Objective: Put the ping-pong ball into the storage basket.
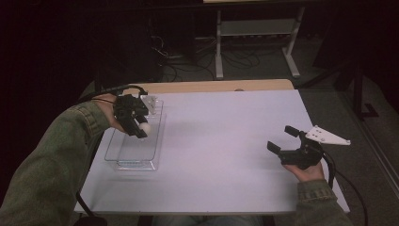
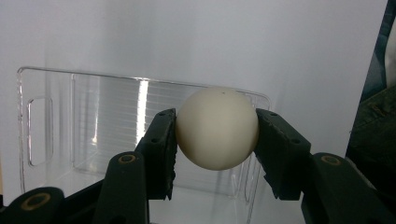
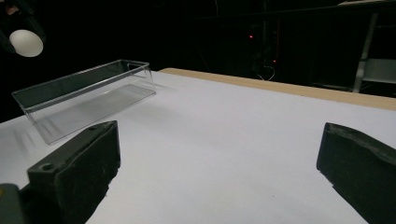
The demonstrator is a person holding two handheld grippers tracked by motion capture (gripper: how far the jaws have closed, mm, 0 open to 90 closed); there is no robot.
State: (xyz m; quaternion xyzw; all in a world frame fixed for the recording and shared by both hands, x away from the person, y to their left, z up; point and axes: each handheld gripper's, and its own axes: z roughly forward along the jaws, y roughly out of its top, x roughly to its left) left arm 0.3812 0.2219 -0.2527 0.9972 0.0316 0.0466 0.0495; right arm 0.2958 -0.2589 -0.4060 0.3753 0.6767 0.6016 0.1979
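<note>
Holding a white ball [image 2: 217,128] between our left gripper [image 1: 136,124] jaws, we are hovering over the clear bin [image 1: 123,155] at table [image 1: 226,141] left; our right gripper [image 1: 288,140] is resting at right, jaws wide, empty

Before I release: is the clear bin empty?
Empty: the clear bin shows bare floor; the white ball is clamped in the left gripper above it.

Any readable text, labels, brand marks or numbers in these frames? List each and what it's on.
None readable.
White ball: plain, one tiny dark speck near the top, no print.
Clear plastic bin: no label or moulded text visible.
Left gripper and right gripper: black jaws, no markings legible.
Grey three-cornered plate on the right gripper: a few small dots, no characters.
White table: blank.
</note>
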